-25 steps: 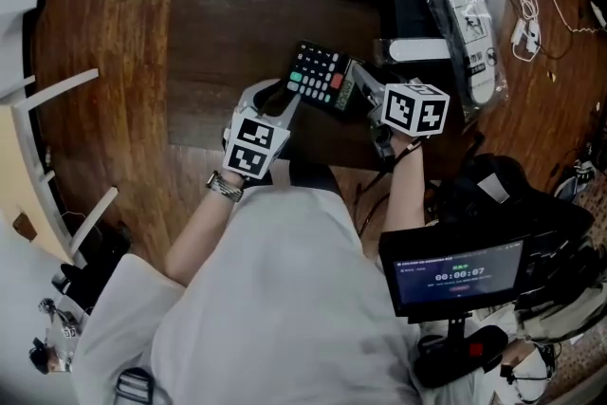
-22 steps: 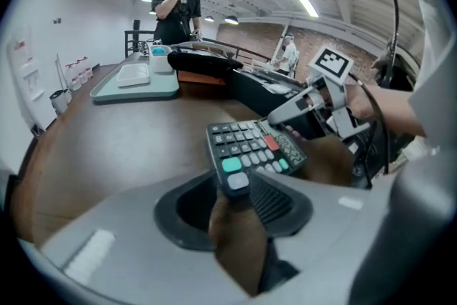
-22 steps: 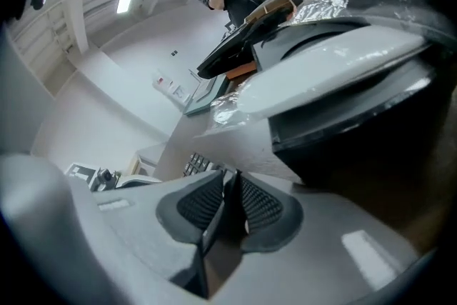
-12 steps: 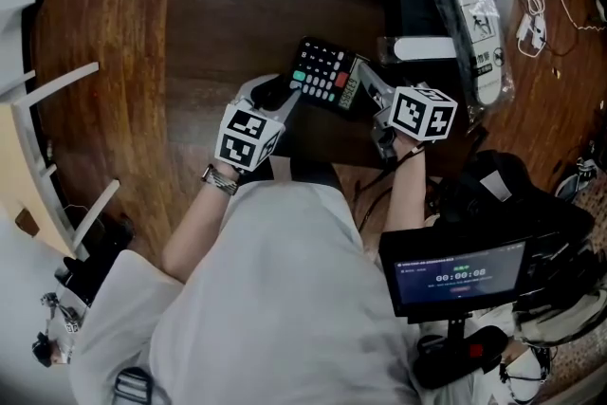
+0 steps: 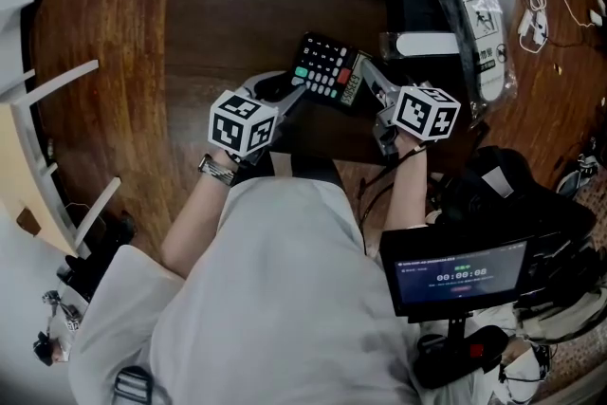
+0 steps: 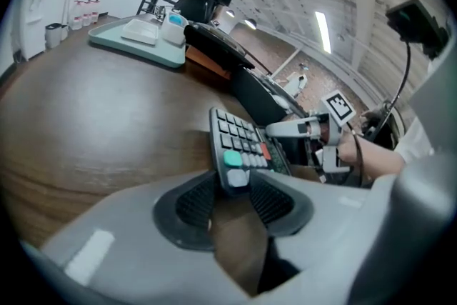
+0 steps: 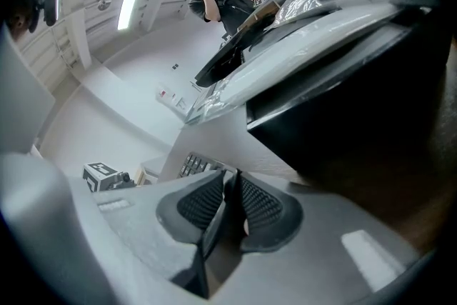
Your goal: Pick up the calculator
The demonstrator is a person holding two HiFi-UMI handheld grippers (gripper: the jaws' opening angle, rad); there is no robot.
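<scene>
Head view, step: securing calculator [image 5: 325, 71]
Right hand-held gripper [image 7: 231, 176]: clamps edge
Left hand-held gripper [image 6: 233, 179]: just closing on end
Next: lift evenly

Behind the right tool [image 7: 232, 176] most of the calculator [image 7: 194, 165] lies hidden.

"Head camera?"
"Overhead, staring steeply down at the table [image 5: 237, 33]."
"The others?"
"Riding the left gripper [image 5: 296, 93] and right gripper [image 5: 368, 79], close behind the jaws, facing each other. All share the calculator [image 5: 327, 71] at twelve o'clock."
</scene>
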